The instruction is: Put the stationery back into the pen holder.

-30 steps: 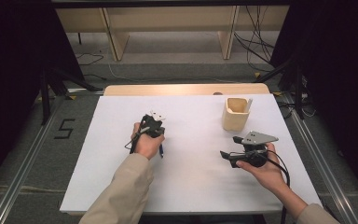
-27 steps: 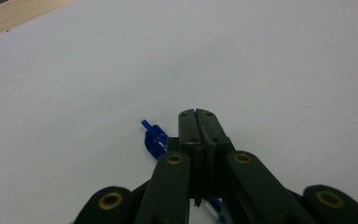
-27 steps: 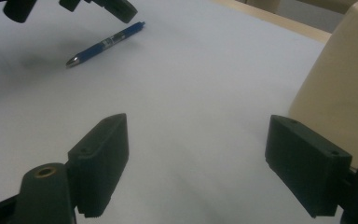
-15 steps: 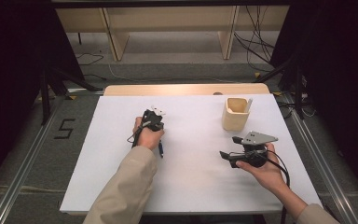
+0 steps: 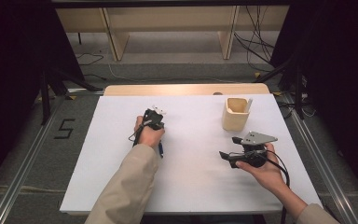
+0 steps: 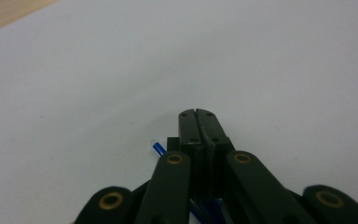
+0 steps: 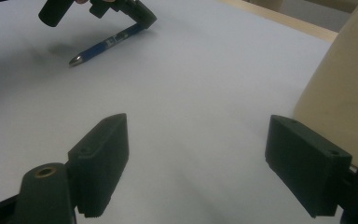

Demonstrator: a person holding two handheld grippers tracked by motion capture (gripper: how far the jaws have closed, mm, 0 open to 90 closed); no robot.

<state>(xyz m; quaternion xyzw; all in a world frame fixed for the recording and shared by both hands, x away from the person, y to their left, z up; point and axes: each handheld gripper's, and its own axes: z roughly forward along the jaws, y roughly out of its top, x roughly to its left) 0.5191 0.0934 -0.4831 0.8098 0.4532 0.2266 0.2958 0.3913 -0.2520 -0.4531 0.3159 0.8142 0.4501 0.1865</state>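
Observation:
A blue pen (image 5: 160, 150) lies on the white table top (image 5: 191, 186), its lower end sticking out beside the person's left hand. My left gripper (image 5: 154, 113) is shut and points down over the pen's far end. In the left gripper view the jaws (image 6: 198, 116) meet with no gap, and the pen (image 6: 157, 148) runs under them. The right gripper view shows the pen (image 7: 107, 44) flat on the table with the left gripper (image 7: 142, 18) at its end. My right gripper (image 5: 228, 147) is held at the right, open and holding nothing (image 7: 200, 168).
A cream cup (image 5: 236, 114) stands at the back right, close to the right gripper, with a white stick leaning inside it. It looms at the right edge of the right gripper view (image 7: 340, 84). A wooden strip (image 5: 186, 89) borders the table's far edge.
The left hand has shifted a little away from the person, toward the back of the table, jaws shut throughout. The right hand has stayed in place.

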